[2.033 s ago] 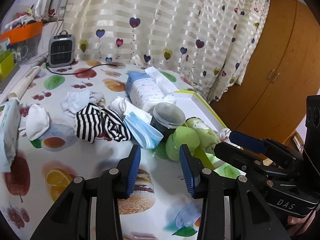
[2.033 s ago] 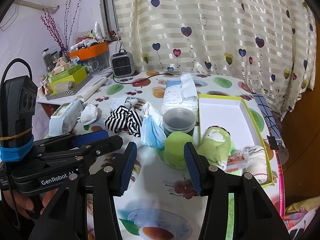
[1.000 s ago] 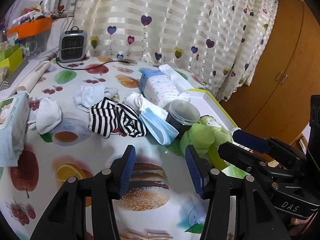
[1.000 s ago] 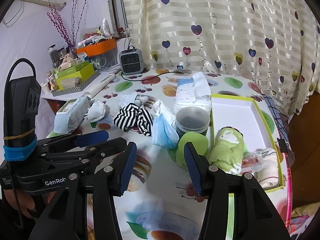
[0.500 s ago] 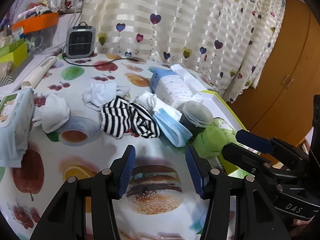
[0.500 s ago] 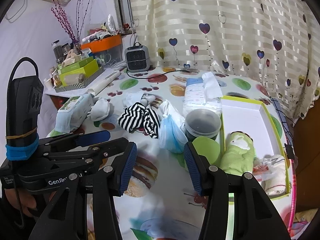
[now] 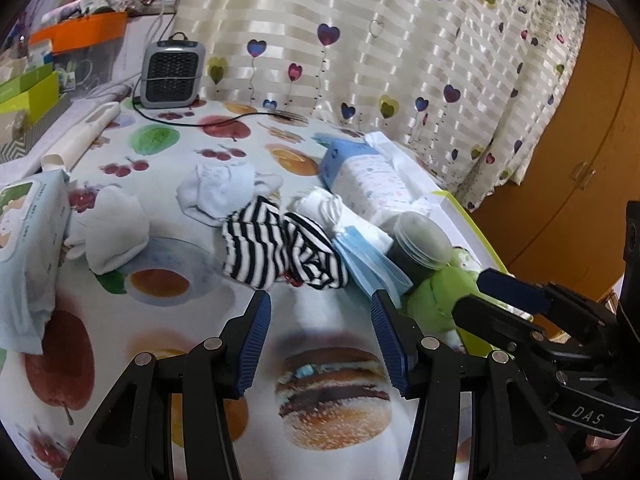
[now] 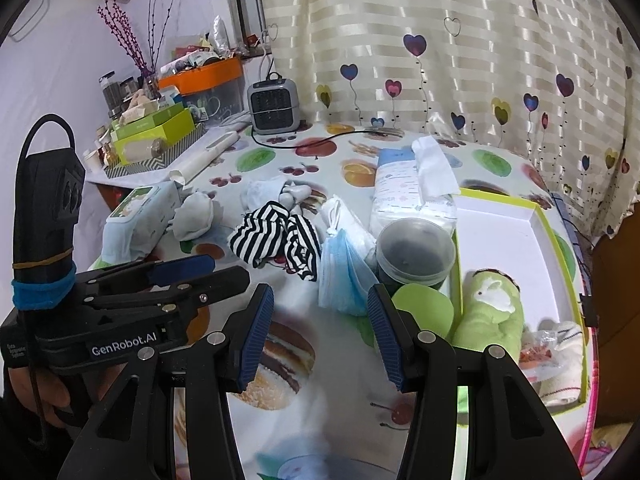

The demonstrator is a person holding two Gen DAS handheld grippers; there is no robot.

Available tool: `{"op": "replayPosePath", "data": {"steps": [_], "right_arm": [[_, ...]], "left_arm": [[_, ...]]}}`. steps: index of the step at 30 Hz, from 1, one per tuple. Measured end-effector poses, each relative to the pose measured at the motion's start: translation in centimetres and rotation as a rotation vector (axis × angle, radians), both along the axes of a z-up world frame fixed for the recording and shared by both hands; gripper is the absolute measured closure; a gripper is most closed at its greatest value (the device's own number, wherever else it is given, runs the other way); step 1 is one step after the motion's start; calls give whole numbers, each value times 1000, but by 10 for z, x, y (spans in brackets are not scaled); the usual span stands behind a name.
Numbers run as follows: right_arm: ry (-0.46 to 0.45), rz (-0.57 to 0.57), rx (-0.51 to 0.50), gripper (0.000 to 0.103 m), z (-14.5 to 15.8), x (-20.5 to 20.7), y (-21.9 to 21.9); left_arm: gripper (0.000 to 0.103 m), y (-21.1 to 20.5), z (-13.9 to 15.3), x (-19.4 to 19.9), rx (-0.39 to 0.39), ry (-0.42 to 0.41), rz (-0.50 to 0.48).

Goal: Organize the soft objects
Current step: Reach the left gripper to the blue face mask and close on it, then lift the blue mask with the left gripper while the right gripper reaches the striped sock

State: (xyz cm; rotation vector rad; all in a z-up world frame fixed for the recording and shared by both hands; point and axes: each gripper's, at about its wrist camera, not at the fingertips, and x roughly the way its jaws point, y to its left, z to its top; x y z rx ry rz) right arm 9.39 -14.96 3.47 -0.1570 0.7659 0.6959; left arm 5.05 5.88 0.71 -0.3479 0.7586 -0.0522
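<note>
Both tools released, nothing between pads: left tool (image 7: 318,340), right tool (image 8: 320,334). Striped sock (image 7: 276,250) lies mid-tabletop beside blue mask (image 7: 370,262). Light, limp; likely best pinched at bunched middle fold.

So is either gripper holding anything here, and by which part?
Nothing is held. The left gripper and right gripper both hang open over bare tablecloth.

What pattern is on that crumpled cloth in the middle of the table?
The crumpled cloth has black and white stripes. The left wrist view shows it best.
</note>
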Motion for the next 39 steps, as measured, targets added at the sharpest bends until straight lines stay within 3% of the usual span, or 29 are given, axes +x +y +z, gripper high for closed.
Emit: {"op": "replayPosePath", "data": {"steps": [7,13,27,29,30,31,34,39], "right_arm": [[12,-2,7,53,-3,6,-1],[12,-26,18,53,-1,12,-9],[10,-79,48,53,1,25,-38],[16,-83,52,53,-1,27,-40],[18,-84,54,53,-1,27,-41],[20,-85,56,53,-2,27,-41],[22,-85,58,53,-2,27,-41],[22,-75,60,53,-3,27,-37]], "left_arm": [[52,13,-12,22,-21,34,20],[51,-10,-22,40,-88,61,-81],[52,-47,-42,78,-129,131,-126],[61,-48,-43,79,-141,130,-127],[75,-48,-44,79,-142,134,-132],[80,-49,-45,79,-138,140,-136],[87,-48,-44,73,-127,131,-137],[91,-35,-39,52,-132,107,-124]]}}
